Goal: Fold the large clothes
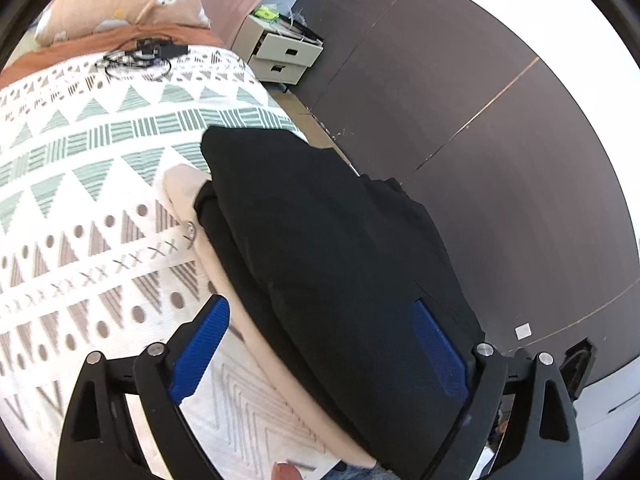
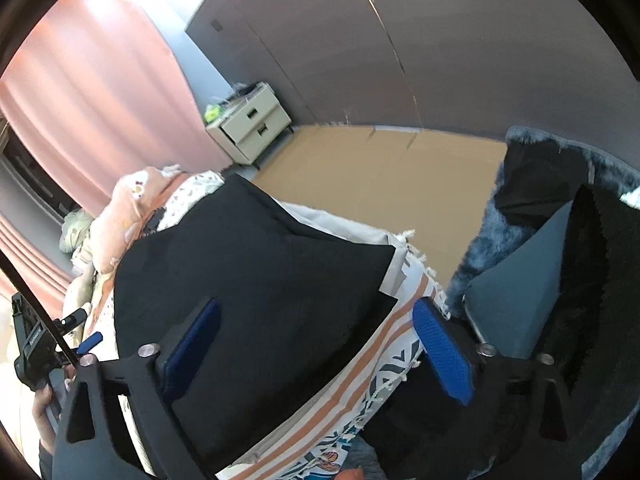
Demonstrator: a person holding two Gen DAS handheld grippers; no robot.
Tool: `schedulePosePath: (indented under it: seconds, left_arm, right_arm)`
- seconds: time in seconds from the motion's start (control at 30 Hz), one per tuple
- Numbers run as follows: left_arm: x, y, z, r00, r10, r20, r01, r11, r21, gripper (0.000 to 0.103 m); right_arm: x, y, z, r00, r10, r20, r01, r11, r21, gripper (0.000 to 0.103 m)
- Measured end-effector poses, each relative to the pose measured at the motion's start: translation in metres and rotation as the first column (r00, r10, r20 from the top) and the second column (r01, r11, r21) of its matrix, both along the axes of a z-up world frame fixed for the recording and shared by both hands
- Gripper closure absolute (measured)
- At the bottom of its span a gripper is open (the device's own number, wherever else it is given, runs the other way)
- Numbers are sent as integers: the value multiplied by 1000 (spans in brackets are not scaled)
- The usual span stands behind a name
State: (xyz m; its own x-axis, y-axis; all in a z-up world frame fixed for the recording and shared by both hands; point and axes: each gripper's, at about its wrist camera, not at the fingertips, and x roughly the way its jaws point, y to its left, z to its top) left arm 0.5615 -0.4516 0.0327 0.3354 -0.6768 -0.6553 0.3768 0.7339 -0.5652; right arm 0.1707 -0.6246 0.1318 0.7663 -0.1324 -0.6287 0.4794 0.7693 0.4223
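Risk, left wrist view: black garment [image 1: 320, 240] sits folded at bed [image 1: 80, 160] edge, centre-right, over beige cloth [image 1: 224, 272]; left gripper [image 1: 320, 356] jaws spread, holding nothing — nudge could slide it off.

Right wrist view: right gripper [image 2: 320, 344] jaws spread over garment's lower centre; shallow pinch may undo fold.

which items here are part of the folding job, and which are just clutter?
Job:
- black garment, folded, on the bed
- beige garment under it
- left gripper, open
- right gripper, open

Lying about:
- patterned blanket
- cables on the bed
- pillow
- nightstand
- pink curtain
- fur-trimmed coat
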Motion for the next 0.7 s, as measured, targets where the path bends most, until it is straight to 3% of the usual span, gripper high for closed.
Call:
schedulePosePath:
  seconds: [0.2,0.3,0.37,0.5,0.7]
  left_arm:
    - [-34,32,31,997,-27,79,25,999,27,9]
    - [-57,53,46,993,-37,115,34,999,22,0]
    - [-69,65,56,989,-37,146,34,999,24,0]
    - [-104,92,75,969,-51,243,48,999,16,0]
    - [-151,128,93,939,-47,342,28,998,60,0]
  right_arm:
    - [-22,24,16,1000,19,6,-19,1000,-18,6]
    - [-34,38,22,1000,25,7,-24,999,-32,6]
    - [-42,49,25,1000,28,7,-28,998,-50,6]
    - [-59,80,35,998,50,29,-47,994,-102,0]
    - [-85,117,39,991,126,42,-116,976,-183,0]
